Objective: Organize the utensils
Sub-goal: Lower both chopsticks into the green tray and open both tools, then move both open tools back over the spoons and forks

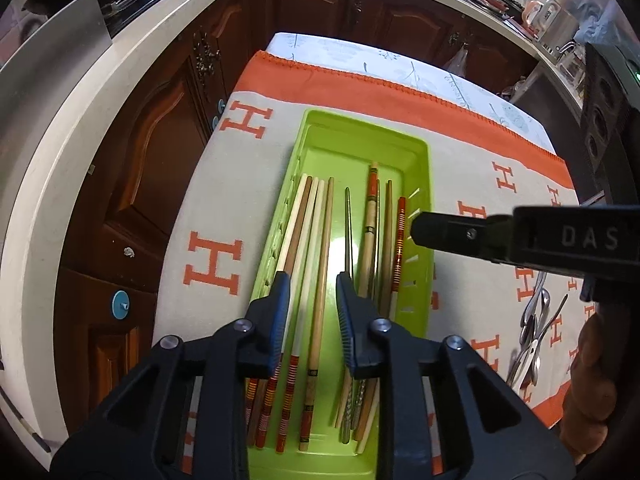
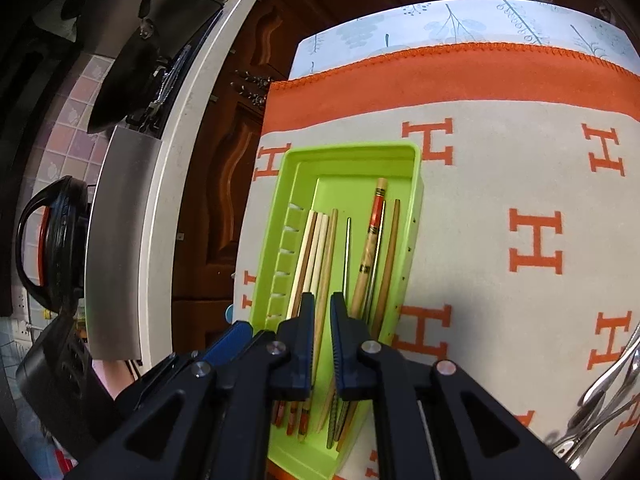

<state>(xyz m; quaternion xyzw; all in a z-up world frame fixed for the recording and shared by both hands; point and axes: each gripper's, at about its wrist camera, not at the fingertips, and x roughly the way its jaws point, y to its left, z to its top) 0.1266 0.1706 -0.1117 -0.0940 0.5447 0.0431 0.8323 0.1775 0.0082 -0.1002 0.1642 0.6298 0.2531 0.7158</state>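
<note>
On the orange-and-cream cloth lay a green tray holding chopsticks in two loose groups. Above its near end hovered the left hand-held gripper, jaws apart and gripping nothing. Just beside it, the right hand-held gripper hung with a narrow gap between its fingers, empty too. Metal spoons rested well apart on the cloth.
</note>
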